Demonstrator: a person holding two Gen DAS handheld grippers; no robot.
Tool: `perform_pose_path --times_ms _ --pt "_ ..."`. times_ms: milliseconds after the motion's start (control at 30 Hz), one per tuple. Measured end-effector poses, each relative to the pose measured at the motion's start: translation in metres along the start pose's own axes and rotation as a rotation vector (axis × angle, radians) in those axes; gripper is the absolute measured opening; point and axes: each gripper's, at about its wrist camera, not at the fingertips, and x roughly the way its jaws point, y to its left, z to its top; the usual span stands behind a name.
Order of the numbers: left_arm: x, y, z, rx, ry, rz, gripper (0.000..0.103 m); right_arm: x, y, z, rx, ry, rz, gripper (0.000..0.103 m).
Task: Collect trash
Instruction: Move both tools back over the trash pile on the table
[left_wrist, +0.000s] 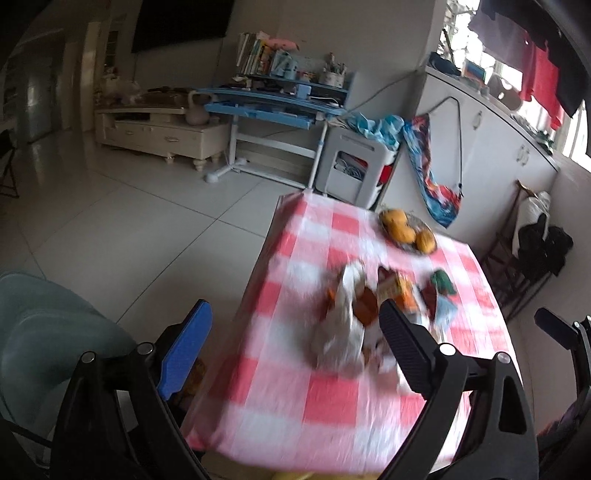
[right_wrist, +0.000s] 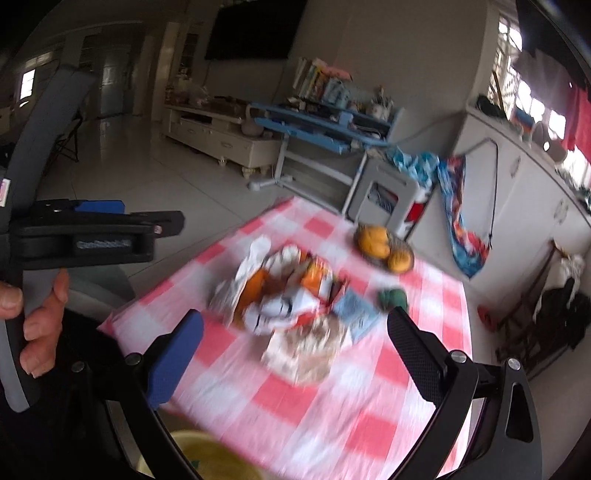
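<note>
Trash pile (right_wrist: 291, 295): crumpled wrappers and torn packets heaped mid-table on the red-and-white checked cloth (right_wrist: 332, 398); motion blur hides individual pieces.
Pile extent: in the right wrist view it runs roughly from the near edge of the table toward the far side, a white bag-like piece at its left, a pale blue packet (right_wrist: 356, 312) at its right.
Left gripper (left_wrist: 295, 343): jaws spread wide, nothing between them; held above the near-left table edge, blue finger off the table, black finger over the heap's near end.
Right gripper (right_wrist: 295, 358): jaws also wide apart, holding nothing; pile sits ahead, between the fingers' lines, slightly left of centre.
Nearer arm: judged about equal; the right looks better centred on the heap.
Bin: yellow rim (right_wrist: 207, 456) shows below the right gripper, at the table's near edge, so carry distance looks short.
Not trash: dish of orange fruit (right_wrist: 384, 247) beyond the pile, apart from it.
Stray item: green crumpled thing (right_wrist: 393, 297) just right of the heap.
</note>
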Motion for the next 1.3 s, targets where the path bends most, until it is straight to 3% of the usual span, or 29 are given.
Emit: perform_pose_path --times_ms 200,300,433,1300 --pt "0.033 -0.025 0.021 0.045 -0.042 0.016 0.088 0.024 -0.014 0.009 0.006 -0.069 -0.033 0.095" --pt "0.047 -0.021 0.015 0.039 -0.066 0.052 0.088 0.042 -0.017 -0.004 0.023 -0.008 -0.009 0.095" --pt "0.075 -0.006 0.004 -0.007 0.056 0.083 0.088 0.052 -0.011 -0.013 -0.028 0.030 -0.046 0.095" --pt "0.069 -0.007 -0.002 0.021 0.061 0.084 0.089 0.062 0.003 -0.018 -0.084 0.060 -0.055 0.095"
